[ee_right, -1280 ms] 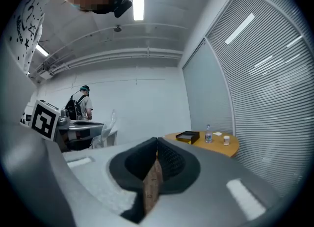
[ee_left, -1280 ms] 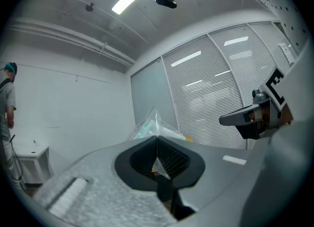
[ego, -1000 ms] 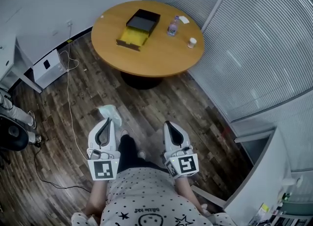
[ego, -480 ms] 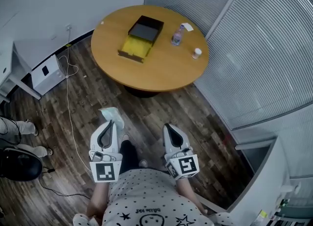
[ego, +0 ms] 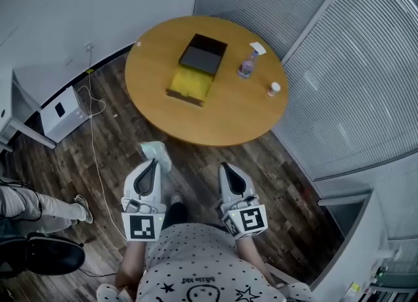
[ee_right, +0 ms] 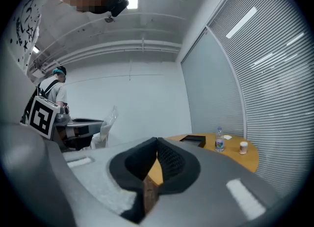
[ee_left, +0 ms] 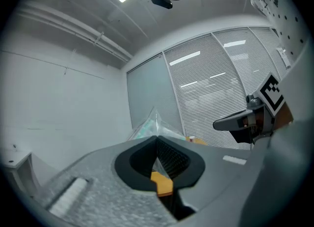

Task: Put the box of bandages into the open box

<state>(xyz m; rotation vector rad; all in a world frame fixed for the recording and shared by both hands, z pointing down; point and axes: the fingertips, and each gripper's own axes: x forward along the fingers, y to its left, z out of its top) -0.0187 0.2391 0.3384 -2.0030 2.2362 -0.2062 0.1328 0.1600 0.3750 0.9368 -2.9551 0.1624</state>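
Office, wood floor, round desk well ahead | open box on desk near bottle | left gripper clenched on clear-wrapped bandage pack by its edge | right gripper clenched, empty | risk: slick wrap could slip from the thin pinch in carrying.

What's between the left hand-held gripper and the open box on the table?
In the head view, beyond the packet pinched in the left hand-held gripper, only wood floor and bare tabletop lie before the open box.
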